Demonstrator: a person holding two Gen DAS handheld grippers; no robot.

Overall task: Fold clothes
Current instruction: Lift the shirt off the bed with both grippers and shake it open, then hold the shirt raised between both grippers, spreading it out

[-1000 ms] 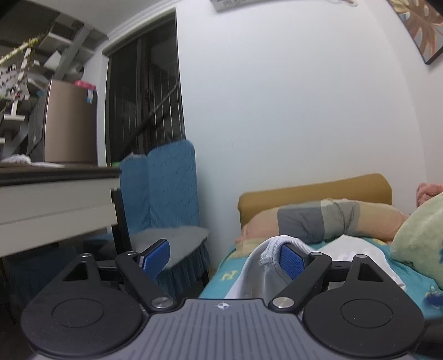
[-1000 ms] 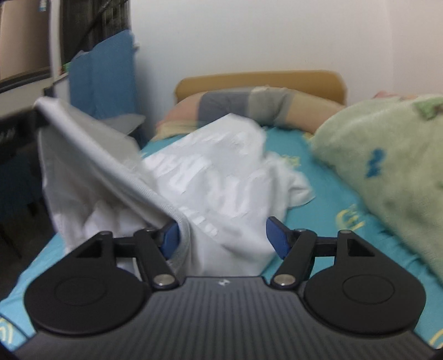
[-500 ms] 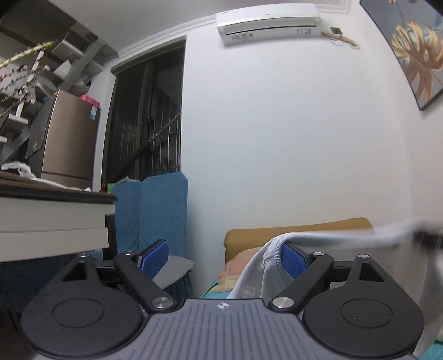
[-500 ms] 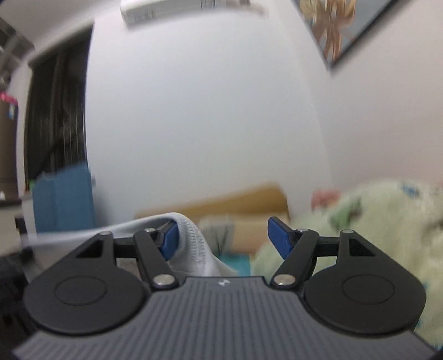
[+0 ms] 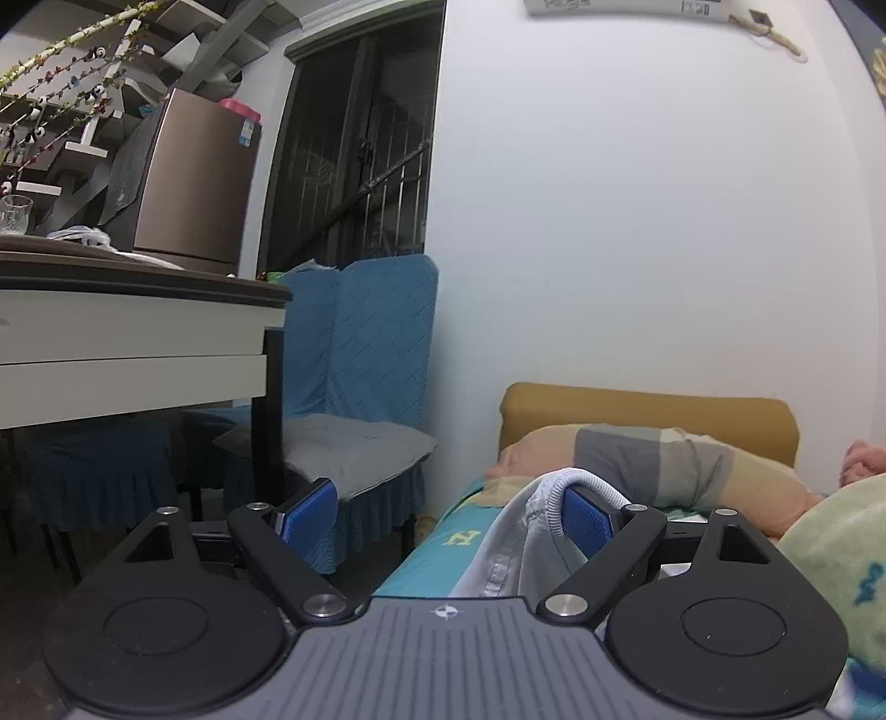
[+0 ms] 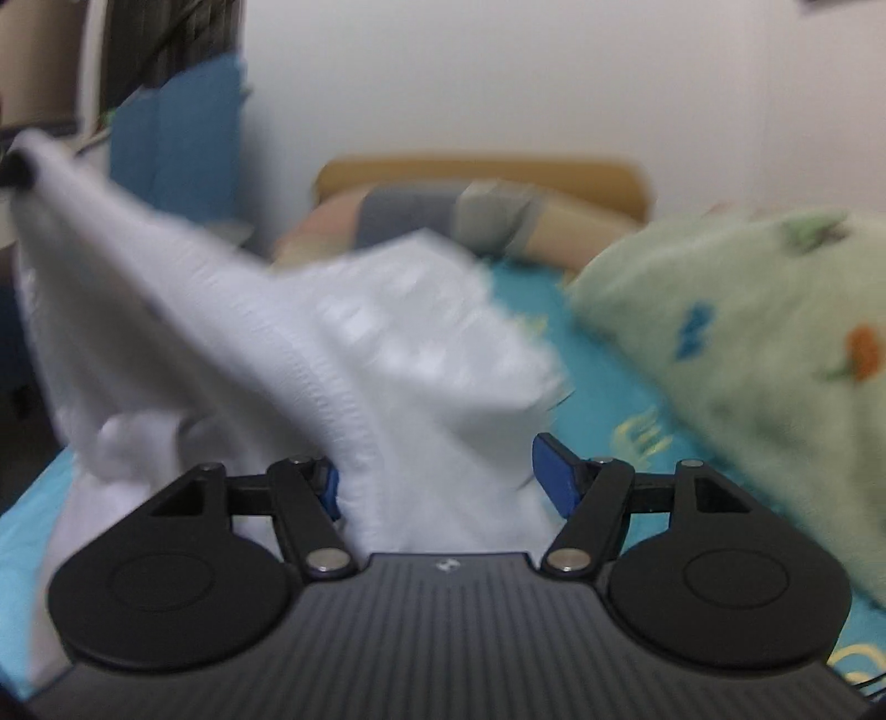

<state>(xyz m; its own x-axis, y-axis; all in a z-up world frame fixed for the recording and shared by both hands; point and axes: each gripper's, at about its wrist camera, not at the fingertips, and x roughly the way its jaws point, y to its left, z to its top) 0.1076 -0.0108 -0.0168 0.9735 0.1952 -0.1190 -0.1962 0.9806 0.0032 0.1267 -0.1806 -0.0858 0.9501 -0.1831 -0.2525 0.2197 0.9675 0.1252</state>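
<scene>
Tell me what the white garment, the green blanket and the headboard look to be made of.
White garment: soft knit, likely cotton; matte, with a ribbed stitched hem, though blurred in the right view. Green blanket: fuzzy fleece-like pile, printed with small shapes. Headboard: mustard padded fabric or leatherette; smooth, rounded corners, too far to tell which.

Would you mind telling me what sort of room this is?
Most likely a home bedroom: a bed with a pillow against a headboard, and a wall air conditioner above.
</scene>
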